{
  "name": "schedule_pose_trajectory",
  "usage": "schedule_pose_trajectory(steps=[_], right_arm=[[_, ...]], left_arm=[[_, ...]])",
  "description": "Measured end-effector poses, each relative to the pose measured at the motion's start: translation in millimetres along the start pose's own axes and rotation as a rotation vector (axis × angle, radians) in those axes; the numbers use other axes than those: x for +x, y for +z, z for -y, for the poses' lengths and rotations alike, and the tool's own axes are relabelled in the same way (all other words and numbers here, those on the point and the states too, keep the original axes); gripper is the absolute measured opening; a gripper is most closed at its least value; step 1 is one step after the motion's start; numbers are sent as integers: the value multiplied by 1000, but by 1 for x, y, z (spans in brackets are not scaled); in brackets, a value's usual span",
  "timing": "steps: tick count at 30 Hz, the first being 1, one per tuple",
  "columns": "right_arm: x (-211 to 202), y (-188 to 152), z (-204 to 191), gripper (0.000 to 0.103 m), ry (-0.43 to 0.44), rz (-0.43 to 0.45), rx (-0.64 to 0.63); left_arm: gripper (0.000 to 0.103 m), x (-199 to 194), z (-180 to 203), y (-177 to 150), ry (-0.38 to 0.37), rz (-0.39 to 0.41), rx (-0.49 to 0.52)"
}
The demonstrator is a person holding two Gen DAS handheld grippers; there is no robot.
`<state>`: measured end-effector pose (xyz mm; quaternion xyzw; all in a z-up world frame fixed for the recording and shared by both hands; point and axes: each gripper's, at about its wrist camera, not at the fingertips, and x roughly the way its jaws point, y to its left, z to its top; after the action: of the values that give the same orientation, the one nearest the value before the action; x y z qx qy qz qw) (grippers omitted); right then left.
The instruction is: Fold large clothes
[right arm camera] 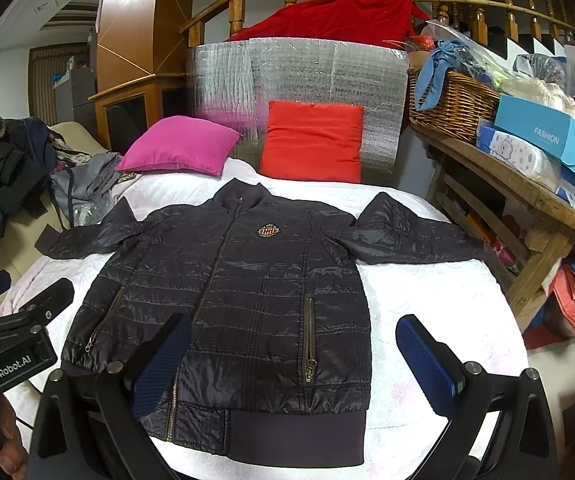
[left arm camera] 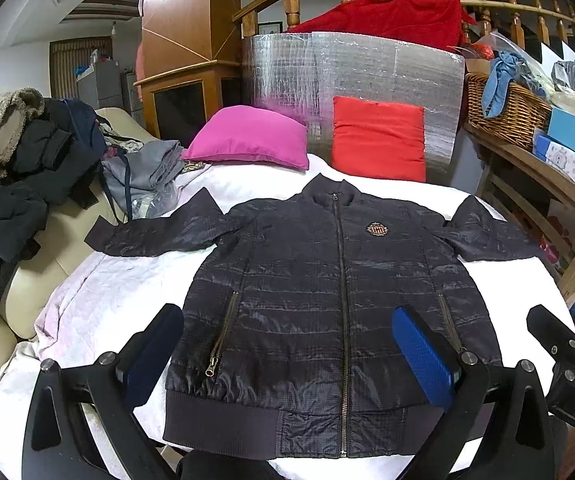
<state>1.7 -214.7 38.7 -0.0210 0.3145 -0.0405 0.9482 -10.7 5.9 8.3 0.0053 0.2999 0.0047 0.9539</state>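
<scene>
Jacket (left arm camera: 327,300) lies flat, zipped, front up on bed (left arm camera: 99,300), sleeves spread. Left gripper (left arm camera: 287,356) and right gripper (right arm camera: 293,364) both wide, empty, above hem. Best start: pinch sleeve cuff, fold inward, keep fabric smooth.

Even indoor light, strong fisheye warp, both views.

White quilted bed cover (left arm camera: 99,300) reads bright, nearly blown out; shiny dark quilted jacket (left arm camera: 307,280) catches soft sheen. Crinkled silver foil panel (right arm camera: 327,76) glints, with a pink smear of colour. Black vignette at corners; railings bow; focus sharp centrally.
</scene>
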Motion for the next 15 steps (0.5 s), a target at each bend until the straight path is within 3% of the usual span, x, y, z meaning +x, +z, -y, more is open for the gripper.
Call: schedule_pose_trajectory(steps=[15], right_arm=[[0, -2, 1, 103, 0, 2, 8]], left_arm=[[103, 3, -1, 0, -1, -16, -17]])
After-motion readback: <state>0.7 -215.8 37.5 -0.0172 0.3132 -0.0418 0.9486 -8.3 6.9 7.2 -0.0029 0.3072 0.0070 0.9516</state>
